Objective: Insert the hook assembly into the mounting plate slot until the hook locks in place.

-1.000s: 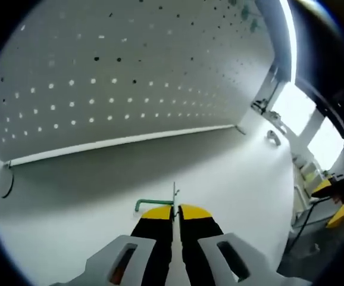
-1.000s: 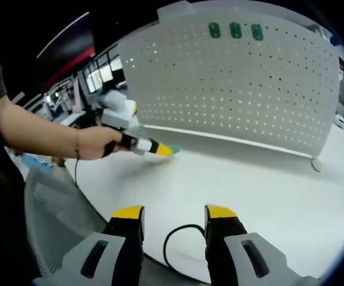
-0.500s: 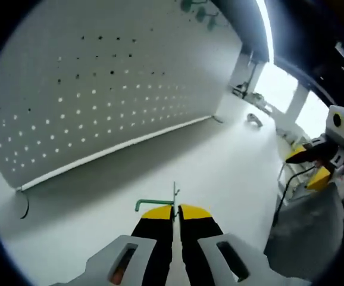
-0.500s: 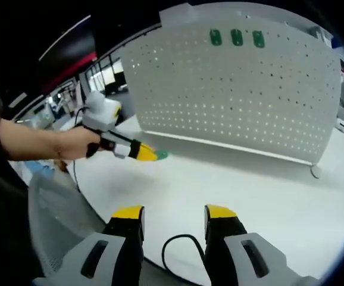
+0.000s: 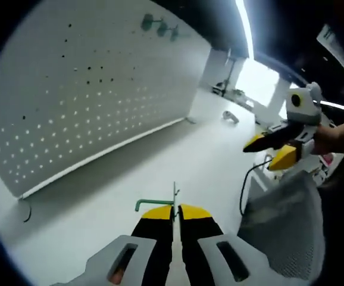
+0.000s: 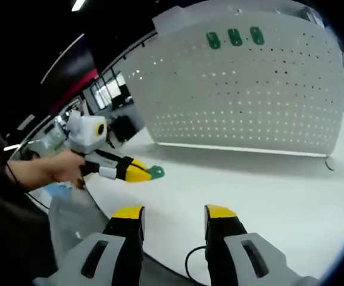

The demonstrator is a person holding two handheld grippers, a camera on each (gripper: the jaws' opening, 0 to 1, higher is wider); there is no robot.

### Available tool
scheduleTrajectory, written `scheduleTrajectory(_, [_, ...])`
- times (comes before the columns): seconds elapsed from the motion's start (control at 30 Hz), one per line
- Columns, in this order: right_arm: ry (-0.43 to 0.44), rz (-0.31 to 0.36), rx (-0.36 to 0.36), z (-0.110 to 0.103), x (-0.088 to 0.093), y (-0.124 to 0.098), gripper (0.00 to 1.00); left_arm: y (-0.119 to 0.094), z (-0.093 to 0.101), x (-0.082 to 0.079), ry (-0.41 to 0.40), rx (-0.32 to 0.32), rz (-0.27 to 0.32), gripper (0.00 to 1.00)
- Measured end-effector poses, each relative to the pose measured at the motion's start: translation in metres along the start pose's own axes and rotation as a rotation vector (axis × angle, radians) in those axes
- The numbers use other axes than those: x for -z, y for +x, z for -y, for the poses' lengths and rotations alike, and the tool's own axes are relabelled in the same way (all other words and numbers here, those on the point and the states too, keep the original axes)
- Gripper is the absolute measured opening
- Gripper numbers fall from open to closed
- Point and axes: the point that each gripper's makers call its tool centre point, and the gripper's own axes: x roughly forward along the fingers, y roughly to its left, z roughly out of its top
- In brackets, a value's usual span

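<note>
In the left gripper view, the left claw (image 5: 176, 210) sits at the bottom middle of the frame. Its yellow tips are pressed close together and pinch the green hook (image 5: 154, 203). The hook's thin bar sticks out to the left of the tips and bends down at its end, and a small thin pin stands up just above the tips. The hook is held above the white bench (image 5: 130, 179).

The big white pegboard (image 5: 83, 95) fills the upper left of this view. Three small green pieces (image 5: 160, 26) sit in a row near its top edge. On the right side of the frame, the right claw (image 5: 266, 152) shows with its yellow tips apart and nothing between them.

In the right gripper view, the right claw (image 6: 173, 221) is at the bottom middle, and its tips stand wide apart. This view shows the left claw (image 6: 143, 173) from the side, at the left middle of the frame, held by a person's hand (image 6: 56, 170). The hook (image 6: 156, 172) is only a small green blob at its tip here. The pegboard (image 6: 249, 89) stands in the upper right, facing the camera, and the three green pieces (image 6: 235, 37) show clearly near its top. The hook is well apart from the pegboard.
</note>
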Motion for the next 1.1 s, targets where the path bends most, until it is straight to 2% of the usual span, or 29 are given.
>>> scheduleTrajectory(0.1, [-0.023, -0.016, -0.03, -0.006, -0.005, 0.005, 0.38, -0.004, 0.017, 0.0, 0.058, 0.045, -0.02, 0.02])
scheduleTrajectory(0.23, [-0.023, -0.019, -0.081, -0.016, -0.018, 0.013, 0.38, -0.01, 0.034, -0.005, 0.157, 0.072, -0.004, 0.02])
scheduleTrajectory(0.37, [-0.017, -0.03, -0.14, -0.029, -0.028, 0.022, 0.38, -0.014, 0.044, -0.006, 0.15, 0.093, 0.006, 0.02])
scheduleTrajectory(0.5, [-0.012, -0.092, -0.216, -0.039, -0.027, 0.034, 0.33, -0.019, 0.058, -0.011, 0.195, 0.138, 0.026, 0.02])
scheduleTrajectory(0.67, [0.045, -0.173, -0.286, -0.048, -0.024, 0.043, 0.3, -0.024, 0.076, -0.015, 0.254, 0.221, 0.061, 0.02])
scheduleTrajectory(0.7, [-0.019, -0.21, -0.301, -0.05, -0.022, 0.043, 0.28, -0.026, 0.079, -0.016, 0.278, 0.236, 0.069, 0.02])
scheduleTrajectory(0.77, [-0.061, -0.197, -0.316, -0.054, -0.026, 0.045, 0.26, -0.028, 0.081, -0.015, 0.284, 0.247, 0.073, 0.02])
scheduleTrajectory(0.9, [0.095, -0.261, -0.382, -0.063, -0.024, 0.047, 0.22, -0.034, 0.091, -0.018, 0.34, 0.291, 0.101, 0.02])
scheduleTrajectory(0.97, [0.119, -0.291, -0.404, -0.064, -0.02, 0.047, 0.2, -0.035, 0.094, -0.019, 0.351, 0.302, 0.106, 0.02])
scheduleTrajectory(1.03, [0.102, -0.327, -0.401, -0.062, -0.012, 0.049, 0.19, -0.037, 0.097, -0.021, 0.364, 0.315, 0.121, 0.02])
scheduleTrajectory(1.1, [0.125, -0.34, -0.417, -0.063, -0.008, 0.05, 0.19, -0.037, 0.098, -0.022, 0.372, 0.323, 0.127, 0.02])
